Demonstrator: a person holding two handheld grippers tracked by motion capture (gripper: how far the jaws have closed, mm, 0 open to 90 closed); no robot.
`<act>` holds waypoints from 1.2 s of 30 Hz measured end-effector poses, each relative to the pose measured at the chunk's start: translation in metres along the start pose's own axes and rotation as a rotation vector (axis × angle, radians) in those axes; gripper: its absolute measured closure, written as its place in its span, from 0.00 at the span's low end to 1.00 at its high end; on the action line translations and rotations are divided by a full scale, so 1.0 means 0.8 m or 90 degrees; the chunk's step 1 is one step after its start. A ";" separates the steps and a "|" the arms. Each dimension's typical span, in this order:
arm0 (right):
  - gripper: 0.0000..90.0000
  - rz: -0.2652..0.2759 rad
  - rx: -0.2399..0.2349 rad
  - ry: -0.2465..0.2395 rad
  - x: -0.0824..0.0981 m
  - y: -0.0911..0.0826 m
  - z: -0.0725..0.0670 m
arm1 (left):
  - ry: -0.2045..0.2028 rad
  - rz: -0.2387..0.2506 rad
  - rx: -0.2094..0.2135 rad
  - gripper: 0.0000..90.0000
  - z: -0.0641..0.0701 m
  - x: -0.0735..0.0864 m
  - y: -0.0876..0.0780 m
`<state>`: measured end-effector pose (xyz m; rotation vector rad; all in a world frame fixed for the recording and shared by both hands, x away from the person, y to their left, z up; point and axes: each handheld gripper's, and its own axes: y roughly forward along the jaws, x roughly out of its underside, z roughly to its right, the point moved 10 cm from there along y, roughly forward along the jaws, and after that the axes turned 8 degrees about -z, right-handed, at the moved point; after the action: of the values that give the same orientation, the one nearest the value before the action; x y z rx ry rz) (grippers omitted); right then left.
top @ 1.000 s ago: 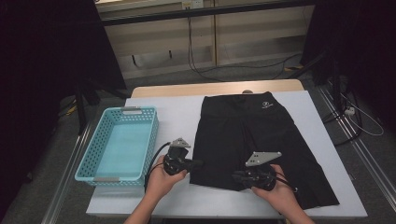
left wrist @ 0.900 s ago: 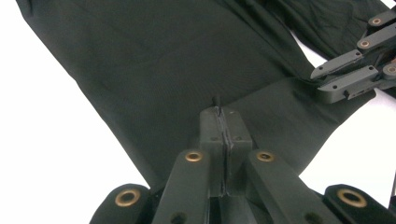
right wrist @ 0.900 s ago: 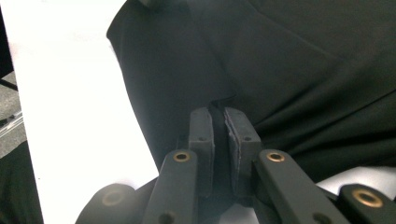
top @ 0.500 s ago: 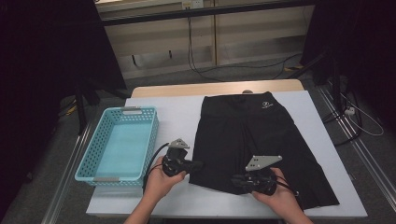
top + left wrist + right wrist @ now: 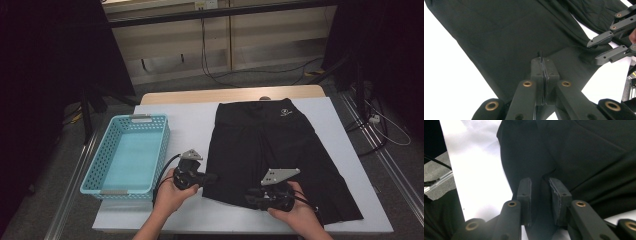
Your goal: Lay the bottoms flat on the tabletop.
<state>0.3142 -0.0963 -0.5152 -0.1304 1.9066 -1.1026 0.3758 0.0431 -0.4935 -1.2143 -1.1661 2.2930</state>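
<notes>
Black shorts [image 5: 270,145] lie flat on the white table [image 5: 190,120], waistband at the far side. My left gripper [image 5: 212,177] is at the near left hem, and its jaws [image 5: 544,62] are shut on a pinch of the black fabric [image 5: 506,37]. My right gripper [image 5: 248,198] lies low at the near hem of the shorts' middle. Its jaws [image 5: 541,187] have just been opening and stand apart, with the dark cloth [image 5: 579,147] between and beneath them, not pressed. The left gripper view also catches the right gripper [image 5: 595,51] at the hem.
A light blue plastic basket [image 5: 95,172] stands empty on the table's left part, beside my left hand. Bare white table shows left of the shorts and along the front edge. Dark floor, cables and a table leg lie beyond.
My right gripper has edged slightly left and nearer along the near hem. The left gripper has kept its place on the fabric.
</notes>
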 end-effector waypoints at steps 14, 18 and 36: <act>0.76 -0.008 -0.056 -0.010 0.003 -0.001 -0.020 | -0.019 0.006 0.000 0.87 -0.006 0.002 -0.005; 0.77 -0.016 -0.076 -0.018 0.005 0.001 -0.027 | -0.034 0.021 -0.030 0.63 -0.016 -0.002 -0.008; 0.68 0.038 0.018 0.054 -0.035 0.013 0.027 | -0.072 0.052 -0.111 0.19 -0.056 -0.019 0.003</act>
<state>0.3500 -0.0903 -0.5084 -0.0109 1.9571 -1.1091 0.4208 0.0557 -0.5011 -1.2258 -1.4065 2.3891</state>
